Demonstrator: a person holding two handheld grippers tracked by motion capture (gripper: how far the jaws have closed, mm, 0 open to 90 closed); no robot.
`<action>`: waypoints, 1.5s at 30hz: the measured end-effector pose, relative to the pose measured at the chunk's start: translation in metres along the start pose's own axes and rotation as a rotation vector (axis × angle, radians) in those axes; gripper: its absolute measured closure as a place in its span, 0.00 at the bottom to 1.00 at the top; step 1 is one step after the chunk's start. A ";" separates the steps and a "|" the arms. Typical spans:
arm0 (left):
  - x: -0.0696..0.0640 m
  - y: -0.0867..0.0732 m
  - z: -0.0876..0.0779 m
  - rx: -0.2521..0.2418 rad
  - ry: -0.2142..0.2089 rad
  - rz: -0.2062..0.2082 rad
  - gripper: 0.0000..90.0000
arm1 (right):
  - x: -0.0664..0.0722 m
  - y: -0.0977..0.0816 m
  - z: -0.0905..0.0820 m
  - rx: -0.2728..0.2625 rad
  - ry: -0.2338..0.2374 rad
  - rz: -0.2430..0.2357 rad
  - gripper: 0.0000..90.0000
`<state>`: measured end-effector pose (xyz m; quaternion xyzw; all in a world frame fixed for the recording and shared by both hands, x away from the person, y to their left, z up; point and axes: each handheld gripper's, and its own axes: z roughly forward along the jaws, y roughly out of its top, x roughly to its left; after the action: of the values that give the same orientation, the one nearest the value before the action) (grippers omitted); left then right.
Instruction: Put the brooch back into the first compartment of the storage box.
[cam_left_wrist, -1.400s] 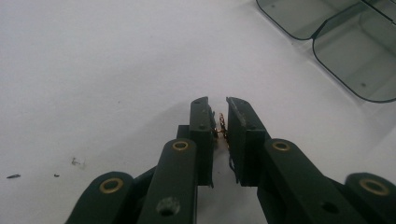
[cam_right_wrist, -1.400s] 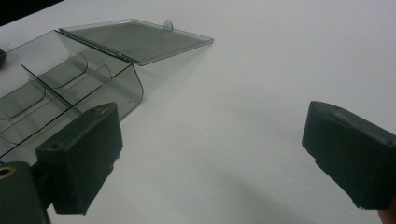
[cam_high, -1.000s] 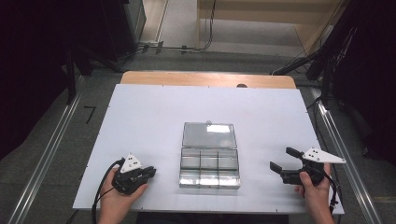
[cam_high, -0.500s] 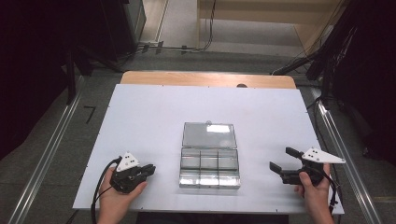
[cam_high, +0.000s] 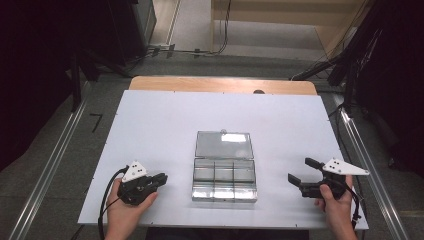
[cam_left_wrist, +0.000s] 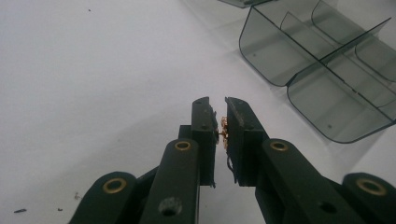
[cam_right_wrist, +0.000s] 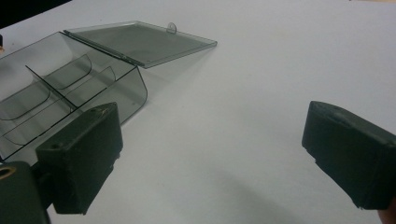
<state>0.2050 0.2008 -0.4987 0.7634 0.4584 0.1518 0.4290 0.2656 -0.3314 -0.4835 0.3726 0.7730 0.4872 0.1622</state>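
A clear smoky plastic compartment box (cam_high: 224, 186) lies open at the table's near middle, its lid (cam_high: 222, 145) flat behind it and the compartments empty. My left gripper (cam_high: 162, 178) rests on the table left of the box, pointing at it. In the left gripper view its jaws (cam_left_wrist: 220, 100) stand almost together, pinching a tiny copper-coloured piece (cam_left_wrist: 223, 132) whose kind I cannot tell, with the box (cam_left_wrist: 327, 70) ahead to the right. My right gripper (cam_high: 301, 170) sits right of the box, open, nothing between its fingers (cam_right_wrist: 212, 140). The box (cam_right_wrist: 70, 88) and lid (cam_right_wrist: 140, 42) lie to its left.
The white table top (cam_high: 165, 125) spreads bare around the box, with a wooden strip (cam_high: 220, 84) along the far edge. Metal rails (cam_high: 55, 160) run down both sides of the table. Dark equipment and cables stand beyond it.
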 end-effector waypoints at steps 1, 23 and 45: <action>0.000 0.000 0.000 -0.004 0.001 -0.001 0.91 | 0.000 0.000 0.000 -0.001 0.001 -0.002 0.04; -0.006 0.012 -0.001 -0.055 -0.034 -0.011 0.91 | 0.001 0.001 -0.001 -0.006 0.005 -0.002 0.04; -0.013 0.027 -0.003 -0.086 -0.069 -0.003 0.91 | 0.005 0.001 -0.001 -0.011 0.009 -0.003 0.04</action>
<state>0.2120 0.1862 -0.4736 0.7485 0.4375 0.1444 0.4770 0.2624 -0.3282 -0.4819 0.3684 0.7716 0.4927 0.1616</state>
